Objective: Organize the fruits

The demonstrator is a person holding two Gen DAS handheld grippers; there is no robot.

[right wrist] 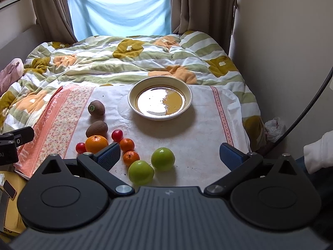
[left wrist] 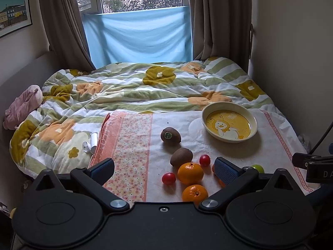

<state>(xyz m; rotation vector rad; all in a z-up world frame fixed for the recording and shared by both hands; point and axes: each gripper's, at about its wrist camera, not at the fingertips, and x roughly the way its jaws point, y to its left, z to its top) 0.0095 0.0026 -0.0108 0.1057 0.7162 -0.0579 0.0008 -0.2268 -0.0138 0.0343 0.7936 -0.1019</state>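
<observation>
Fruit lies on a cloth [right wrist: 197,129] spread over a bed. Two kiwis [left wrist: 170,135] [right wrist: 96,108], the nearer one [left wrist: 181,156] [right wrist: 97,128], sit left of a cream bowl [left wrist: 229,112] [right wrist: 133,95] with a yellow duck picture. Below them lie oranges [left wrist: 190,173] [right wrist: 96,143], small tangerines [right wrist: 127,144], red cherry tomatoes [left wrist: 204,160] [right wrist: 117,135] and two green apples [right wrist: 163,159] [right wrist: 141,172]. My left gripper [left wrist: 164,168] is open above the oranges. My right gripper [right wrist: 169,156] is open around the apples, holding nothing.
A rumpled flowered quilt [left wrist: 135,87] covers the bed behind the cloth. A pink plush toy [left wrist: 22,108] lies at the left edge. Wall stands close on the right; a window with blue cloth [left wrist: 137,39] is at the back. A white sleeve [right wrist: 318,154] shows at right.
</observation>
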